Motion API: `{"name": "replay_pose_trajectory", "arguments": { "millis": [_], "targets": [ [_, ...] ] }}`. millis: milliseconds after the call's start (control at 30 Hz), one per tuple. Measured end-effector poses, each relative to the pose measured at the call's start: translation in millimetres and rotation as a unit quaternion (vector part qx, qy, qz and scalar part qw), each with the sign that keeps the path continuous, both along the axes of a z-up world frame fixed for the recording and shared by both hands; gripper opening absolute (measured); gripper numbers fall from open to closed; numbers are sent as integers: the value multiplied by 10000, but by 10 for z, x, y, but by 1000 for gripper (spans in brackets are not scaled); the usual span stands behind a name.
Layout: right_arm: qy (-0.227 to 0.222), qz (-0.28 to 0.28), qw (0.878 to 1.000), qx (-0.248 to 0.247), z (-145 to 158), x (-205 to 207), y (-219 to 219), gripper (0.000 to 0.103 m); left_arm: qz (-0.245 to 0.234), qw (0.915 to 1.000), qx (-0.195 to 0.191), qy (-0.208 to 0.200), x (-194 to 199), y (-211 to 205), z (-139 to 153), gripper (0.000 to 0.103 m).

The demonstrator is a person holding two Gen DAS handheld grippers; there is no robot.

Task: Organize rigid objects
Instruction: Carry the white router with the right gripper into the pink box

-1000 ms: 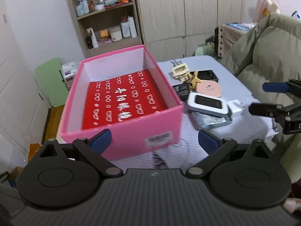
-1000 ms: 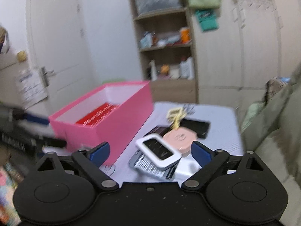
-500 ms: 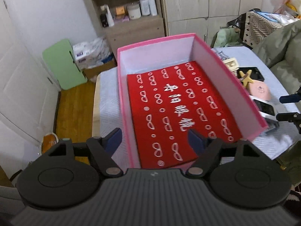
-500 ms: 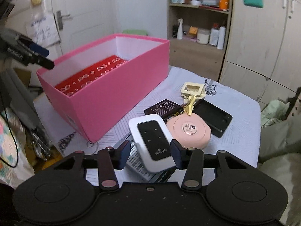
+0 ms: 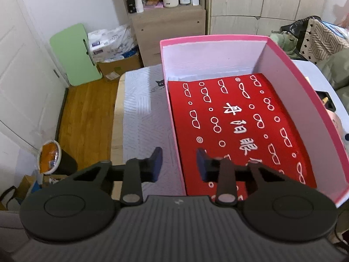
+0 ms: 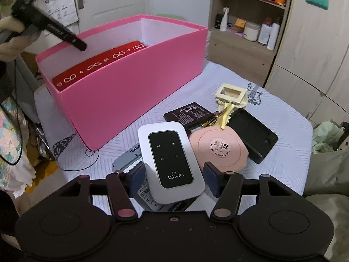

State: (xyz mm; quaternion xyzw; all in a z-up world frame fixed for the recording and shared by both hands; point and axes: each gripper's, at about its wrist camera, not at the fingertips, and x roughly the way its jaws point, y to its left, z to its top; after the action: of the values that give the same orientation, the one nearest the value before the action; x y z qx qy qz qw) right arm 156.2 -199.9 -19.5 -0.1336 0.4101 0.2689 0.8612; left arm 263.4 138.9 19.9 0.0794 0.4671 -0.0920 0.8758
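A pink box with a red printed liner stands on the table. My left gripper straddles the box's left wall near the front corner. Its jaws are closing, and the pads stand clear of the wall. In the right wrist view the pink box sits at the left. A white Wi-Fi device lies on a grey gadget. My right gripper has this device between its pads, which sit close to its sides. Its jaws are opening.
A pink round case, a black battery, a black tray, a cream frame and a yellow key lie right of the box. The table edge drops to wooden floor with a bin. An olive jacket bounds the right.
The left gripper swung left across the box to its left wall and its jaws narrowed. The right gripper dropped onto the Wi-Fi device, narrowed, then widened a little.
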Motion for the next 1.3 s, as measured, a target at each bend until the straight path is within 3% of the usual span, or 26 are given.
{"name": "replay_pose_trajectory", "arguments": {
  "millis": [167,333,533,633,767,1000,1033,1100,1300],
  "targets": [
    [99,170,9998,-48,-14,126,80,66,118,9998,-118,127,115,7,-148,29],
    [153,238,9996,-60,-49,217,133,69,184,9998,-37,-98,122,1,-187,15],
    [27,172,9998,-46,-42,240,237,64,371,9992,-48,-123,234,1,-230,15],
    [-150,240,9993,-264,-39,192,315,64,337,9994,-89,-51,240,-7,-249,15],
    [160,-11,9999,44,-32,318,247,68,333,9994,-100,16,250,6,-276,14],
    [209,26,9996,167,-47,459,347,76,405,9991,-97,67,254,6,-292,14],
    [223,37,9995,201,-52,475,365,76,415,9991,-75,52,248,4,-292,14],
    [219,-159,9994,213,-44,517,398,64,437,9990,-44,32,244,3,-294,14],
    [-55,-587,9961,663,112,526,292,64,338,9994,-41,-32,217,-23,-292,8]
  ]
}}
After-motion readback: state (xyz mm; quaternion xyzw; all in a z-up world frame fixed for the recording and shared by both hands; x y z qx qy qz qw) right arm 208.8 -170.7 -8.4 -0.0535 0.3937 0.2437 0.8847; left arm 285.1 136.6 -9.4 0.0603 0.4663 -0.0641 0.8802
